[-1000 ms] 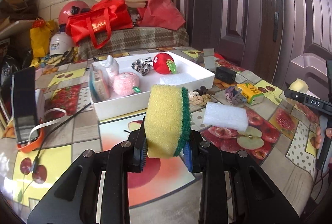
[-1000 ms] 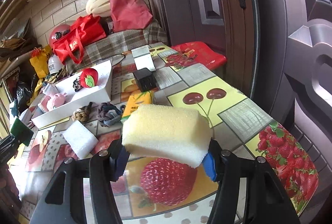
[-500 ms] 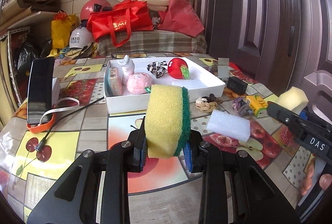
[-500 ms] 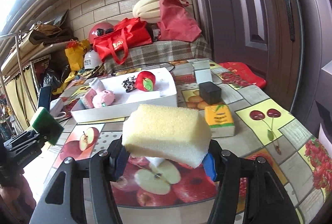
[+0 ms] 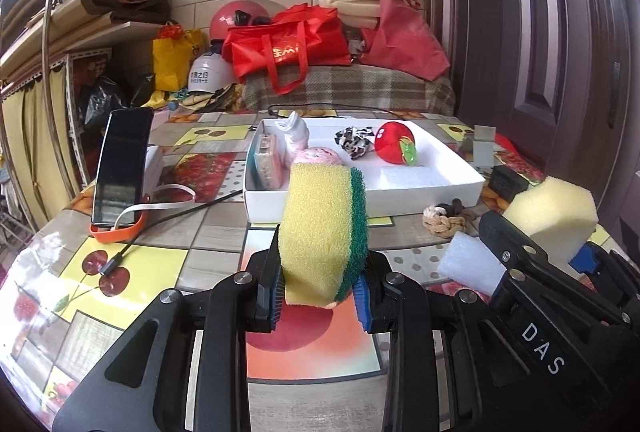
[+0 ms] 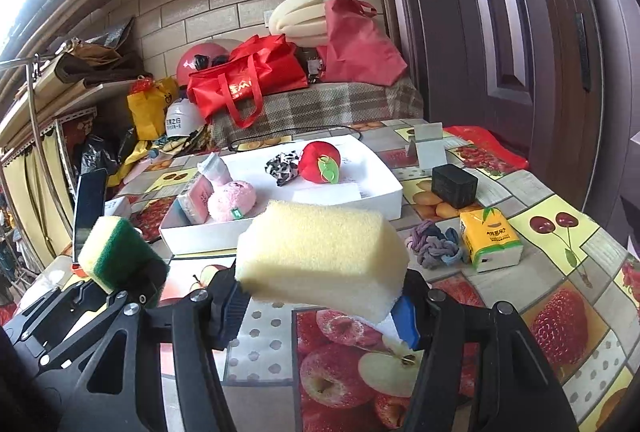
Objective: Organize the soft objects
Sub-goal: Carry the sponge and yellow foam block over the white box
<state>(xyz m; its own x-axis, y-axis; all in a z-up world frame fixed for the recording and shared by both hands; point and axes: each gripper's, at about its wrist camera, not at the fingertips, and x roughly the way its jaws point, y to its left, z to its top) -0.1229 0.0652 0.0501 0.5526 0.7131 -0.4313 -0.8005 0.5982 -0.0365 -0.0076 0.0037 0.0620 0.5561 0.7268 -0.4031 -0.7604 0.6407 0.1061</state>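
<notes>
My left gripper [image 5: 319, 306] is shut on a yellow sponge with a green scouring side [image 5: 322, 232], held on edge above the table. Pinched in my right gripper [image 6: 320, 306] is a pale yellow foam block [image 6: 320, 252], shut between the pads. Both hover side by side in front of the white tray [image 5: 368, 198], [image 6: 384, 200]. The tray holds a red apple plush [image 6: 320, 162], a pink plush ball [image 6: 233, 200], a black-and-white knot [image 6: 282, 168] and a white foam pad [image 5: 412, 174]. The right gripper and its block [image 5: 554, 218] show at the right of the left wrist view.
On the fruit-print tablecloth lie a white foam pad [image 5: 468, 264], a tan rope knot [image 5: 442, 222], a purple-blue rope knot [image 6: 434, 244], a yellow tissue pack [image 6: 490, 238] and a black box [image 6: 454, 186]. A phone on an orange stand [image 5: 120, 172] is at left.
My right gripper has swung left with the foam block, and now sits close beside the left gripper, facing the tray. The left gripper turned a little and kept its place.
</notes>
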